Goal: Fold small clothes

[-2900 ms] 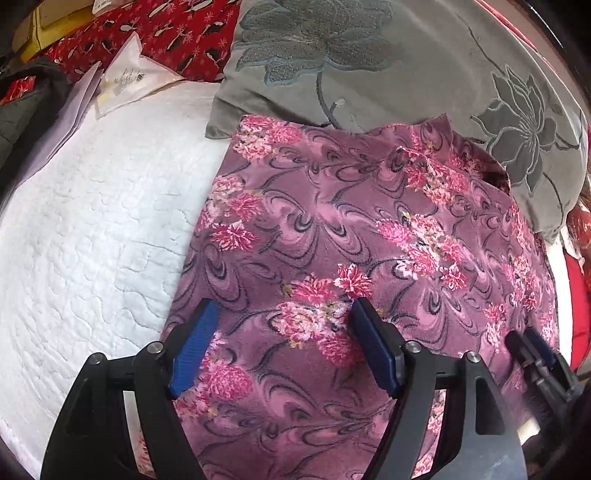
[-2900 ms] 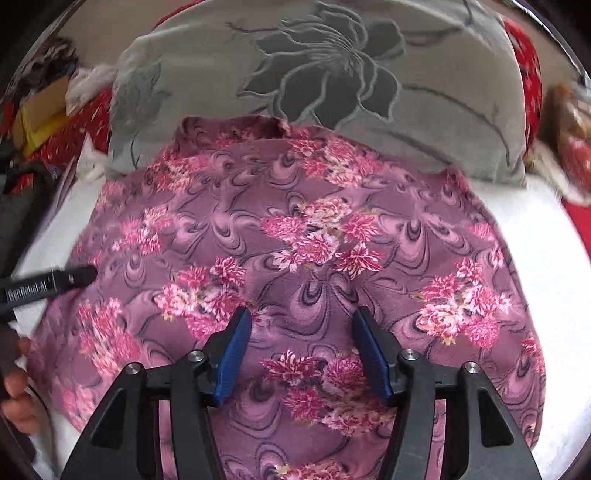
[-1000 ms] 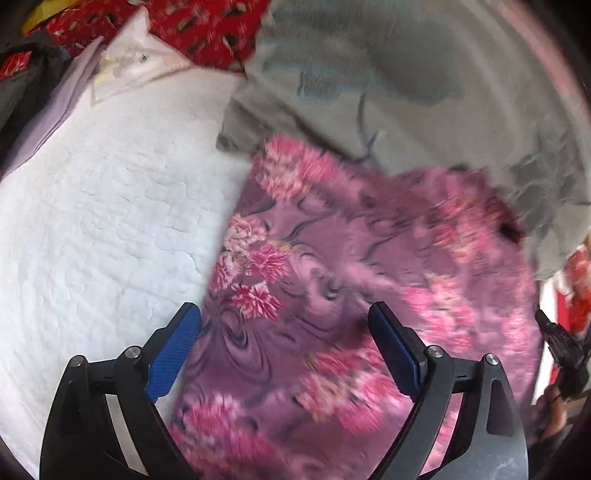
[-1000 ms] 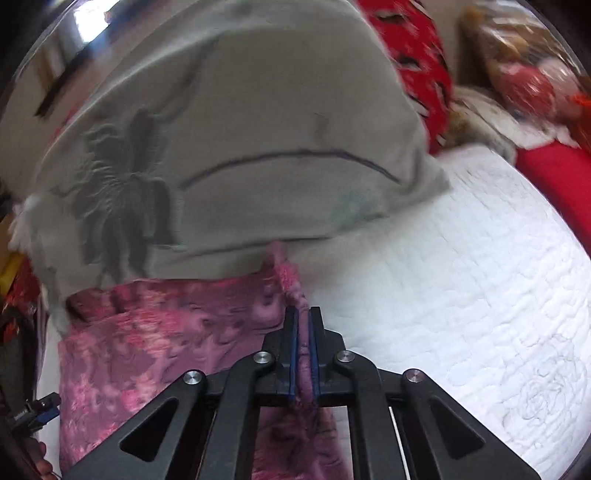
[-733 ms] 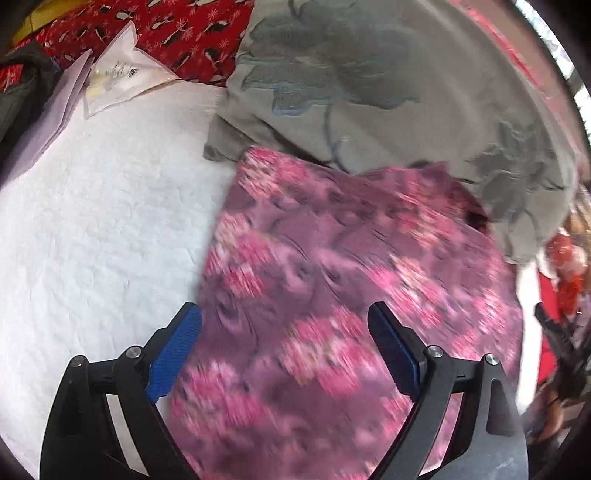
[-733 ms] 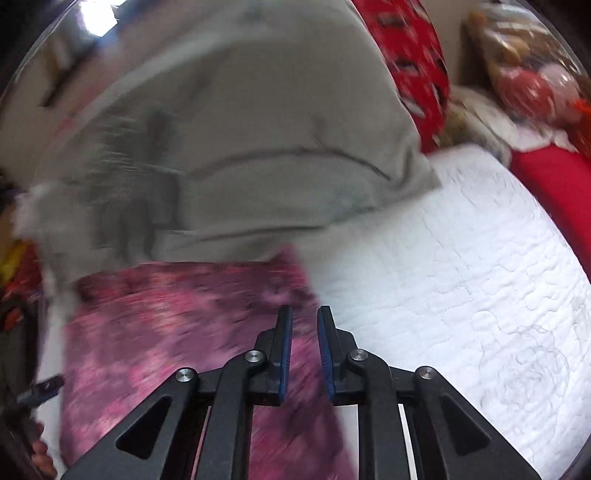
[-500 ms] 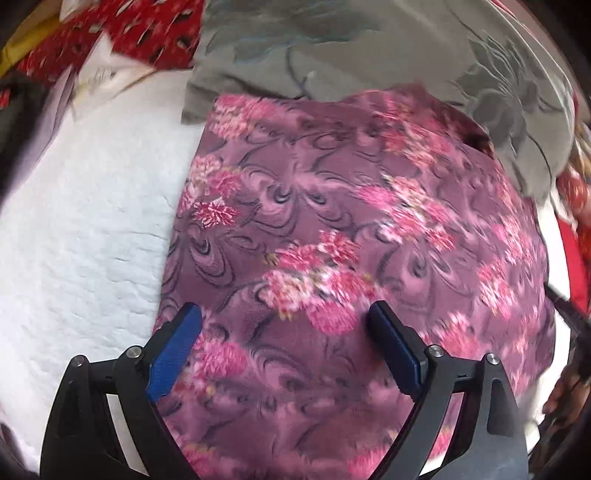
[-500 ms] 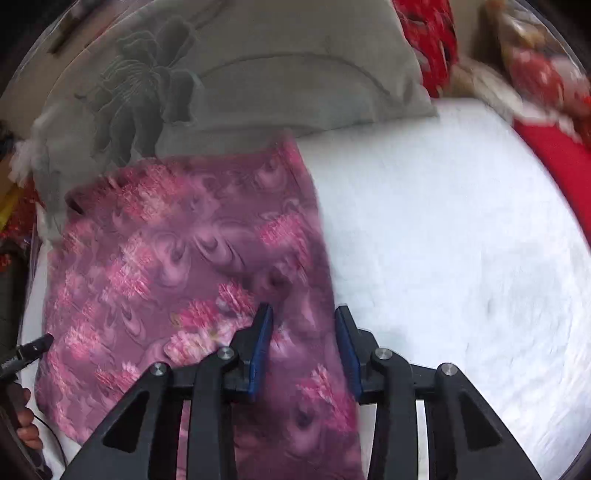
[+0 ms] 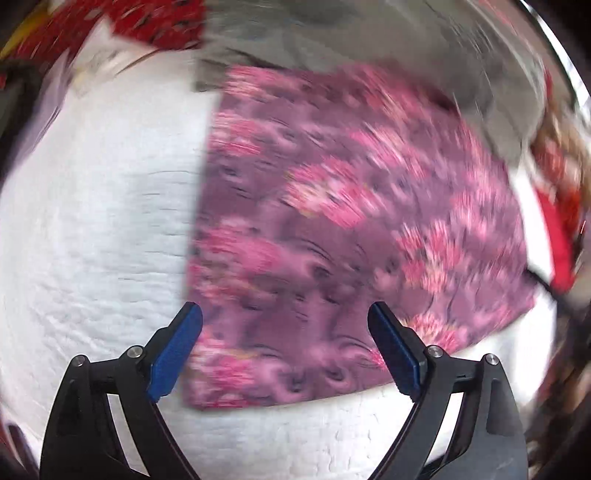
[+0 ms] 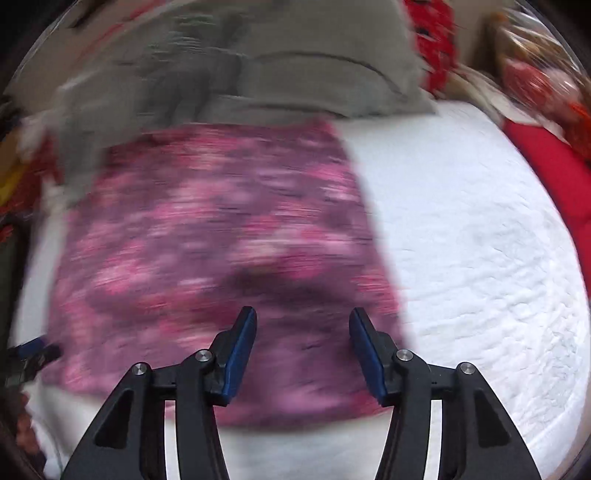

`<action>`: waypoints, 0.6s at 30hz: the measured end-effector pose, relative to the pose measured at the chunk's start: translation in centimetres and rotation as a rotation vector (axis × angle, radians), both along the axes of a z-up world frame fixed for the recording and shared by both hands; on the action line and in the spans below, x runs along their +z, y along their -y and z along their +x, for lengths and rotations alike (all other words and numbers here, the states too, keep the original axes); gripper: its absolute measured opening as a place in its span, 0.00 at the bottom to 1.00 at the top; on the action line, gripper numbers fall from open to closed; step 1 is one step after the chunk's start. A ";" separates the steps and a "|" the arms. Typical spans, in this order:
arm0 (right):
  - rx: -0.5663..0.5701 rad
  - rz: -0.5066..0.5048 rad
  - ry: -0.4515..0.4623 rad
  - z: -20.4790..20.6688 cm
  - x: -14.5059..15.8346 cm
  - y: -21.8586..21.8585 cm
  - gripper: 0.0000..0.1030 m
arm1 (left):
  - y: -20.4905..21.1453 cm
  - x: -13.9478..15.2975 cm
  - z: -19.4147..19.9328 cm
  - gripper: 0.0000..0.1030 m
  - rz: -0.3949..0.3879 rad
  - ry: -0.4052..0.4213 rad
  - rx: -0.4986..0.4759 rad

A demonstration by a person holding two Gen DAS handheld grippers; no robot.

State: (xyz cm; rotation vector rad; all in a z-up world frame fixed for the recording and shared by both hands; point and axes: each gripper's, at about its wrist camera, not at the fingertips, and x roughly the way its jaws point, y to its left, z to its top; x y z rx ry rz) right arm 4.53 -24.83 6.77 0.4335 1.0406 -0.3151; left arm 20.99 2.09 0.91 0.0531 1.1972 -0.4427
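We see a purple floral garment (image 9: 332, 229) lying flat as a rough rectangle on a white quilted bedspread (image 9: 96, 221), its far edge against a grey pillow (image 9: 369, 33) embroidered with a flower. Both views are smeared by motion blur, so the print reads only as pink blossoms on a mauve ground.

The left gripper (image 9: 286, 347) hangs over the garment's near edge with its jaws spread wide and nothing between them; one blue pad (image 9: 173, 354) sits over the bedspread just beside the garment's left border, the other over the cloth itself. Whether the pads touch the fabric, we cannot tell.

From the right wrist view the garment (image 10: 221, 236) fills the middle, the bedspread (image 10: 480, 240) stretching bare to the garment's right and the pillow (image 10: 295, 66) just beyond it. The right gripper (image 10: 303, 350) is likewise parted, its jaws moderately wide and empty, poised above the near right part of the garment.

Red patterned fabric (image 9: 125, 18) lies beyond the garment to its far left, beside the pillow. A red cloth (image 10: 550, 177) lies well to the garment's right, at the bedspread's edge.
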 end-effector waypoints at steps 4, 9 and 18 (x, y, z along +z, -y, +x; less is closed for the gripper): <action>0.269 -0.071 0.064 1.3 2.6 -8.8 0.55 | -4.7 0.9 4.3 0.89 -0.109 -0.092 0.120; 0.612 -0.169 0.097 2.9 2.3 -20.9 0.58 | -7.8 1.3 5.7 0.89 -0.141 -0.123 0.171; 0.878 -0.591 0.189 4.0 -1.8 -35.2 0.58 | -9.0 1.6 7.0 0.89 -0.187 -0.178 0.131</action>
